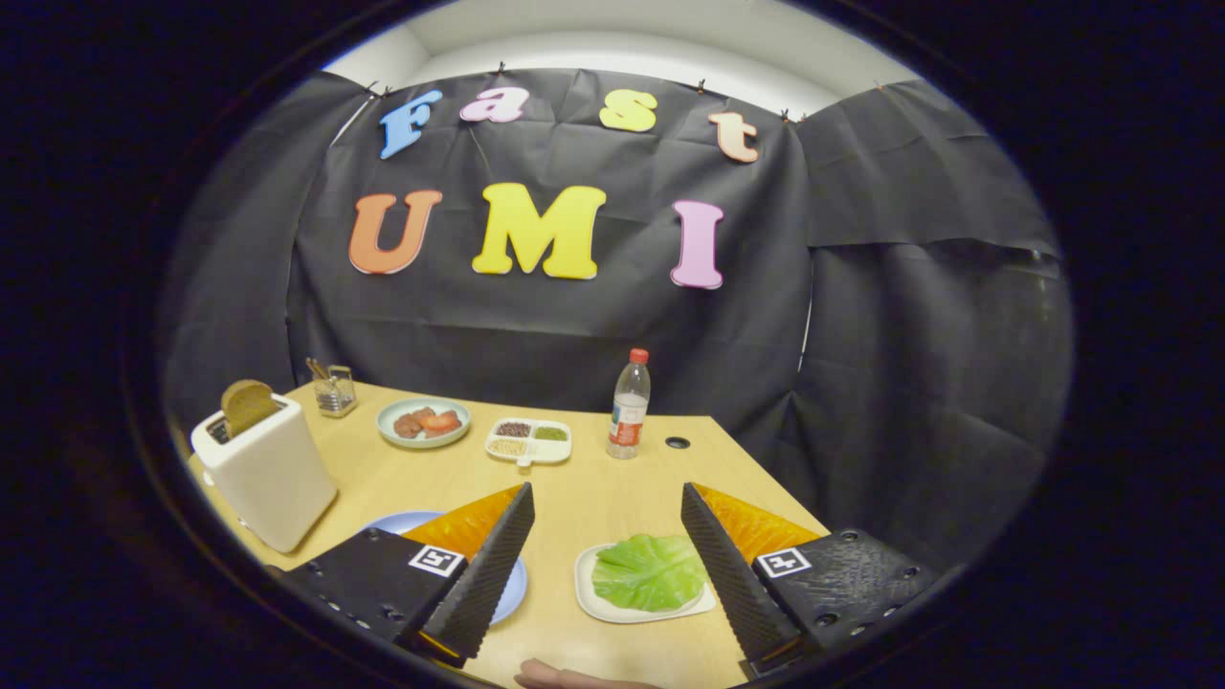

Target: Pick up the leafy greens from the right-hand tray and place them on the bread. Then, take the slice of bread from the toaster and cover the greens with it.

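Observation:
A green leaf of lettuce [648,571] lies on a white square tray [590,584] on the wooden table, just inside my right finger [727,574]. My gripper [607,507] hovers open above the table with nothing between its fingers. A blue plate [512,593] sits mostly hidden under my left finger [483,574]; whatever lies on it is covered. A white toaster [266,469] stands at the table's left, with a brown slice of bread [248,404] sticking up out of its slot.
Beyond the fingers stand a plastic bottle with a red cap [628,406], a white divided dish of grains [529,441], a pale plate with reddish food [424,422] and a glass holder [334,390]. A fingertip [565,677] shows at the table's near edge. The table's right edge runs diagonally.

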`<state>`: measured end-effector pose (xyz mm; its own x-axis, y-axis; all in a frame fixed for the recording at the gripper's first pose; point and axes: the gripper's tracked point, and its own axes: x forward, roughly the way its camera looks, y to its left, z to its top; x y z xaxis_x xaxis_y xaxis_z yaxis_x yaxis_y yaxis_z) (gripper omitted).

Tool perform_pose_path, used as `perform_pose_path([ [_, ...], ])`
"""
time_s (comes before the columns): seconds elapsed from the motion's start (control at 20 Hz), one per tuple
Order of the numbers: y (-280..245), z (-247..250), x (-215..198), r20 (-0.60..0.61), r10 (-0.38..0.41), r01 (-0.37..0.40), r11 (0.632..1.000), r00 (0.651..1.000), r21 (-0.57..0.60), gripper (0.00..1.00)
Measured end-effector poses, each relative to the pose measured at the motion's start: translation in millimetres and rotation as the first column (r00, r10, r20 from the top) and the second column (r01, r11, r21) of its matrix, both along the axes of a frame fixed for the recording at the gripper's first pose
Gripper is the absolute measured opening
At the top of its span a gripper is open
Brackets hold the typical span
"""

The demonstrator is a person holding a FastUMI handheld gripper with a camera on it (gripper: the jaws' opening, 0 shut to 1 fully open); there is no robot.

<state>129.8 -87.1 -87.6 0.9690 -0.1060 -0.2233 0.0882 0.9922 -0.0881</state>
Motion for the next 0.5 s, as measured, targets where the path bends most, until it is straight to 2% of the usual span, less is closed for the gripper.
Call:
perform_pose_path([
  [0.15,-29,-42,30,-0.098,-0.018,0.019,1.000,0.995,0.009,0.95],
  [0.3,-67,-75,57,-0.157,-0.082,0.075,0.996,0.984,-0.051,0.95],
  [0.5,-103,-117,74,-0.265,-0.129,0.113,0.991,0.956,-0.075,0.95],
])
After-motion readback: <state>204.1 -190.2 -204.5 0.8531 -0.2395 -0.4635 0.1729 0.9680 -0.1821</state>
